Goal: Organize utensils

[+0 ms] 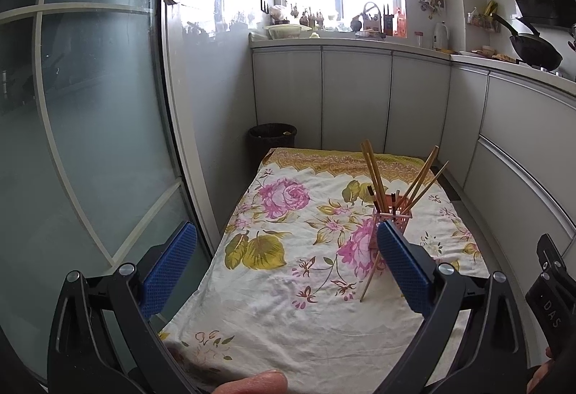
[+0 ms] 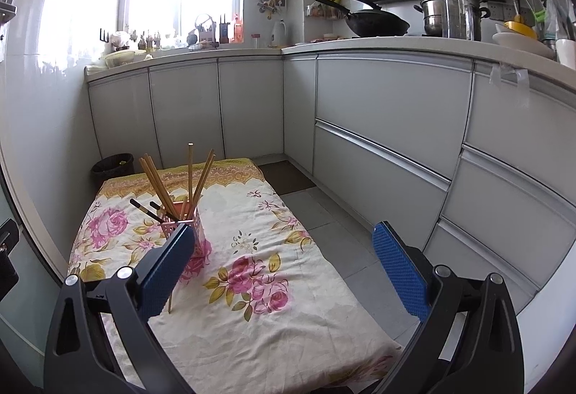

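I see both grippers held above a low surface covered by a flowered cloth (image 1: pixel 288 286) in a kitchen corner. My left gripper (image 1: pixel 286 268) has its blue pads spread wide with nothing between them; the right gripper (image 2: pixel 284 271) is spread just as wide and equally empty.

The pink slotted utensil holder (image 1: pixel 390 221) stands upright on the cloth. From the left wrist camera it sits at about 1 o'clock, partly hidden behind the right-hand pad (image 1: pixel 403 268). Long wooden chopsticks (image 1: pixel 374 170) fan out of its top, some leaning toward 11 o'clock, others toward 1 o'clock, with a couple of dark-tipped ones lower among them. One loose chopstick (image 1: pixel 370 280) lies outside the holder, slanting down the cloth from the holder's base toward 6 o'clock, just beside that pad's inner edge.

From the right wrist camera the holder (image 2: pixel 194 232) is at roughly 10 o'clock, right behind the left-hand pad (image 2: pixel 165 271), and the loose chopstick (image 2: pixel 170 302) pokes out below that pad. I cannot tell whether either pad touches the holder.

A dark wastebasket (image 1: pixel 272 138) stands beyond the cloth at 12 o'clock, against grey cabinets (image 2: pixel 378 113). A fingertip (image 1: pixel 252 383) shows at the left view's bottom edge.
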The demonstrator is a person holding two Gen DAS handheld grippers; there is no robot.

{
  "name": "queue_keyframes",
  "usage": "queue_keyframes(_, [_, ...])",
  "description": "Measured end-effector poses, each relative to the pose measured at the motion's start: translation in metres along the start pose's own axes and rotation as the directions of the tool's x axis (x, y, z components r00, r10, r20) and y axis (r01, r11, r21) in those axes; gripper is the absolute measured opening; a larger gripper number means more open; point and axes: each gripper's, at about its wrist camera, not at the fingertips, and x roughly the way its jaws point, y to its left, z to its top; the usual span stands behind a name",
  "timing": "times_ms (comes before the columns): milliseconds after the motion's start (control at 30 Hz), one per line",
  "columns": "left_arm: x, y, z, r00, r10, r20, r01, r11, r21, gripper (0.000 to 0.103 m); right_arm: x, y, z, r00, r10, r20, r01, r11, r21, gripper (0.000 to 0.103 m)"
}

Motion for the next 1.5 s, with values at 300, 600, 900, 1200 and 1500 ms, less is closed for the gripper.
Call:
queue_keyframes(300, [0.007, -0.003, -0.001, 1.0, 0.006, -0.025, -0.006, 1.0, 0.008, 0.096, 0.01, -0.001, -0.003, 1.0, -0.009, -0.026, 0.009, 1.0, 0.003, 0.096])
queue_keyframes(600, [0.011, -0.005, -0.002, 0.999, 0.015, -0.042, -0.015, 1.0, 0.004, 0.096, 0.013, 0.001, -0.004, 0.999, -0.002, -0.035, 0.002, 1.0, 0.001, 0.096])
queue_keyframes(900, [0.008, -0.008, -0.002, 1.0, 0.017, -0.024, -0.017, 1.0, 0.016, 0.096, 0.009, 0.003, -0.001, 1.0, 0.008, -0.019, -0.008, 1.0, -0.003, 0.096])
queue_keyframes(1200, [0.005, -0.007, -0.001, 1.0, 0.021, -0.018, -0.021, 1.0, 0.012, 0.096, 0.005, 0.003, -0.001, 1.0, 0.019, -0.018, -0.019, 1.0, 0.002, 0.096])
queue_keyframes(1500, [-0.004, -0.007, 0.0, 1.0, 0.016, -0.009, -0.016, 1.0, 0.001, 0.096, -0.002, 0.001, 0.001, 1.0, 0.023, -0.001, -0.023, 1.0, 0.006, 0.096])
